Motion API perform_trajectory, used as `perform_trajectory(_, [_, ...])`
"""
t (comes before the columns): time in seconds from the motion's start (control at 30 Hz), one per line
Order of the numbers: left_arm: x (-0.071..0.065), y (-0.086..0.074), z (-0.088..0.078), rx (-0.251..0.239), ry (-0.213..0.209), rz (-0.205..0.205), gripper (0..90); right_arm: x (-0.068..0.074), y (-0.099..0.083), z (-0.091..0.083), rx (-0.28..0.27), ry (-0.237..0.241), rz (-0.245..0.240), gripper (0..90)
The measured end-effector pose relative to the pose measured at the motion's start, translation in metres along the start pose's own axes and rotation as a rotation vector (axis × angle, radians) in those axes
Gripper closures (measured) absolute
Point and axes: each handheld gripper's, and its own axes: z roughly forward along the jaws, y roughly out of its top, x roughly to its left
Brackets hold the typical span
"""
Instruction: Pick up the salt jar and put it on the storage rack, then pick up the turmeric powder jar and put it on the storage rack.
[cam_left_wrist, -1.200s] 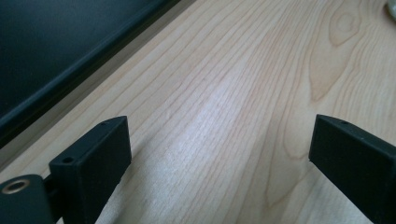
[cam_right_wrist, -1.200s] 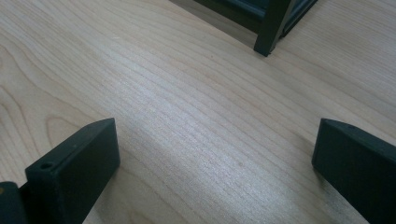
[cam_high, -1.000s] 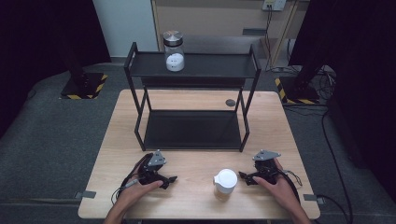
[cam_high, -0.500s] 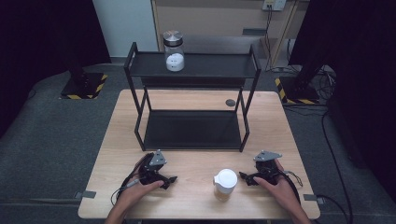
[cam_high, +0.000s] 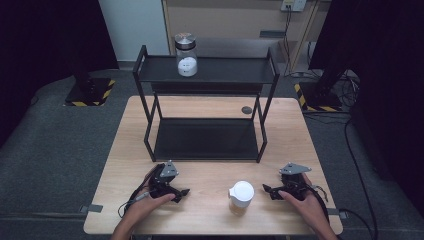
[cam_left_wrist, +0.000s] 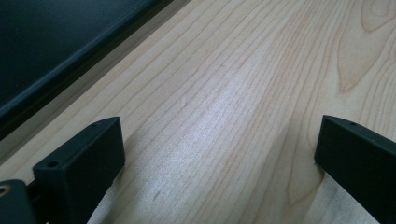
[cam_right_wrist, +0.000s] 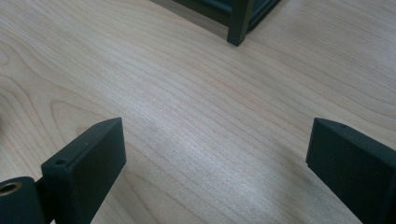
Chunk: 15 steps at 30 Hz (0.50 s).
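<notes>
A small jar (cam_high: 241, 197) with a white lid stands upright on the wooden table (cam_high: 210, 215) near its front edge, between the two hands and nearer the right one, apart from both. It looks like a clear, rigid container with pale contents, probably light enough for one gripper, though smooth sides could make it slippery and, if it is glass, it would not forgive a knock or a drop. The safest hold is likely across the straight body just under the lid, jaws level and square to it, since the lid alone might turn or lift off. The right gripper (cam_high: 268, 190) rests on the table just beside the jar, tips aimed at it, jaws spread wide with bare wood between them; they have just been closing a little. The left gripper (cam_high: 183, 192) lies farther off, also released and empty, its jaws having just been opening. Compared with a second ago, the jar stands in the same spot and both hands lie much where they were. Behind stands a black two-tier rack (cam_high: 207, 75) carrying a second, metal-lidded jar (cam_high: 186, 55) on its top shelf
</notes>
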Motion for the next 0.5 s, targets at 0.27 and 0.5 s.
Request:
perform_trajectory(0.27, [0.000,0.000,0.000,0.000,0.000,0.001,0.1,0.003,0.000,-0.006,0.013,0.000,-0.031,5.7])
perform_trajectory(0.5, [0.000,0.000,0.000,0.000,0.001,0.000,0.1,0.007,0.001,-0.016,0.008,0.002,-0.048,5.6])
